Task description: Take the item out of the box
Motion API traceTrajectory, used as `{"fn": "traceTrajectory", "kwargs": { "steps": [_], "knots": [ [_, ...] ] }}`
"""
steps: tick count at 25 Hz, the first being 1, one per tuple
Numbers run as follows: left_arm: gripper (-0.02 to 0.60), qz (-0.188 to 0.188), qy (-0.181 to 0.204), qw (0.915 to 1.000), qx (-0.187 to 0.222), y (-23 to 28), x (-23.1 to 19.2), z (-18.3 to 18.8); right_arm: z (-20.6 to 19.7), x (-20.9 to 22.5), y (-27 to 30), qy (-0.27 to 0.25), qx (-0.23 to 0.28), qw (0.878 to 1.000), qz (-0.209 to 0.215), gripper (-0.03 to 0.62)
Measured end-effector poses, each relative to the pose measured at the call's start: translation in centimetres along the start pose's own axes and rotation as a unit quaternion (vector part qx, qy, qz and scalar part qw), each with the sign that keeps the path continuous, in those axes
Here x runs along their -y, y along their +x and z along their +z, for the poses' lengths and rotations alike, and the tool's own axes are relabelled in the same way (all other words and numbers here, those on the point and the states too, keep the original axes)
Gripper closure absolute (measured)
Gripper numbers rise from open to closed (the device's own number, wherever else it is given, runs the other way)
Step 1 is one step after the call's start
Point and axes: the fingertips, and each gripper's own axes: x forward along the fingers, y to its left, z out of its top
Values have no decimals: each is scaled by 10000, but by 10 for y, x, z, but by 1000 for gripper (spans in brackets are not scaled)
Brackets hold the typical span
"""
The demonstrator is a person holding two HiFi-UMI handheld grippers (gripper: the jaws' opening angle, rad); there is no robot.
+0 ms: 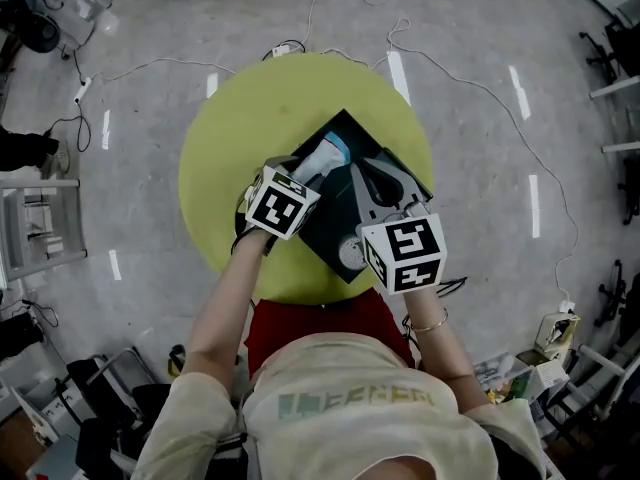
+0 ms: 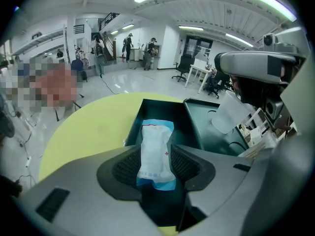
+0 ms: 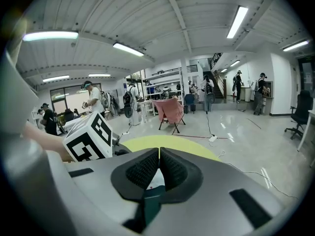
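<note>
A dark open box [image 1: 330,226] lies on a round yellow-green table [image 1: 215,148], its lid [image 1: 400,173] folded out to the right. Inside rests a white packet with blue ends [image 1: 322,158] [image 2: 156,149]. My left gripper [image 1: 303,175] [image 2: 156,165] reaches into the box; it is open, with the packet lying flat between the pads [image 2: 125,166] on the box floor. My right gripper [image 1: 372,200] [image 3: 160,168] hovers over the lid, pads together. Whether it pinches the box edge I cannot tell. It also shows in the left gripper view [image 2: 256,65].
A pale plastic piece [image 2: 229,114] sits in the lid. Cables [image 1: 470,88] trail over the grey floor around the table. Shelving [image 1: 35,218] stands at the left, chairs [image 1: 610,58] at the right. A pink chair [image 3: 170,109] and several people are far off.
</note>
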Motion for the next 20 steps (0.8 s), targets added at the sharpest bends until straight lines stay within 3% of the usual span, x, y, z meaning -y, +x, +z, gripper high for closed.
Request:
{"fn": "traceTrajectory", "kwargs": {
  "steps": [8, 20],
  "knots": [
    [400, 45, 114, 9995, -282, 11, -5, -8, -4, -6, 13, -40, -197, 9997, 106, 557],
    [400, 171, 617, 9943, -858, 30, -2, -14, -2, -4, 21, -95, -271, 9995, 127, 556]
  ]
}}
